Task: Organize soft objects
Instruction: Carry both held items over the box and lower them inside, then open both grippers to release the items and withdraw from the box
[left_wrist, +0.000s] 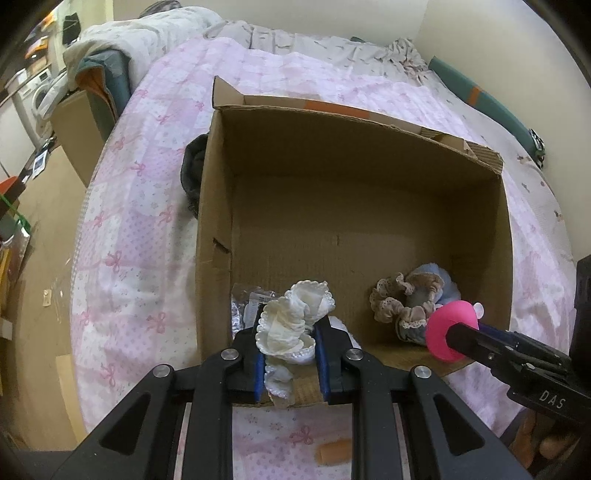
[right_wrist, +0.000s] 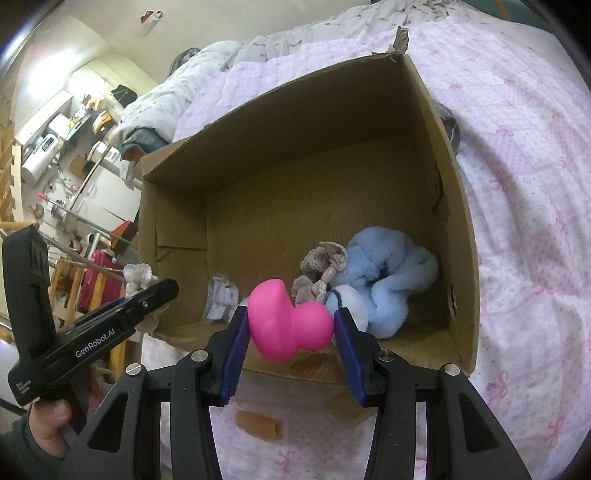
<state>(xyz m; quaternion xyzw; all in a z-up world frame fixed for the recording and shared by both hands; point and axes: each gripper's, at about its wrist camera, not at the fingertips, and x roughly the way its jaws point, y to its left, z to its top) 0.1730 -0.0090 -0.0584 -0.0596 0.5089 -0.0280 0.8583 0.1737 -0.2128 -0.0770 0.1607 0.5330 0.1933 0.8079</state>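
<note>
Tongs in both your hands hover at the near edge of an open cardboard box (left_wrist: 354, 206) resting on a bed spread with a pink bow-print quilt (left_wrist: 147, 229). Your left tongs (left_wrist: 290, 354) are closed onto a cream lace-edged scrunchie (left_wrist: 291, 321), pinched between the blue pads (left_wrist: 259, 373) just above the box's near wall; part of the fabric hangs below the grip. Your right tongs (right_wrist: 291, 325) clamp a bright pink soft toy (right_wrist: 286, 319) from both sides, held over the near rim of the box (right_wrist: 295, 166). Seen from the left wrist, that pink toy (left_wrist: 443, 330) sits at the box's near right corner on the end of the right tongs (left_wrist: 461, 338).

Inside the box, toward that same corner, lie a beige lace scrunchie (right_wrist: 321, 269) and a fluffy pale blue scrunchie (right_wrist: 391, 273), touching each other, with a white round item (right_wrist: 354, 302) just in front of them. A crinkled clear packet (right_wrist: 221, 295) lies on the box floor at the near left. An orange tube-shaped piece (right_wrist: 258, 424) rests on the quilt beneath your right tongs.
</note>
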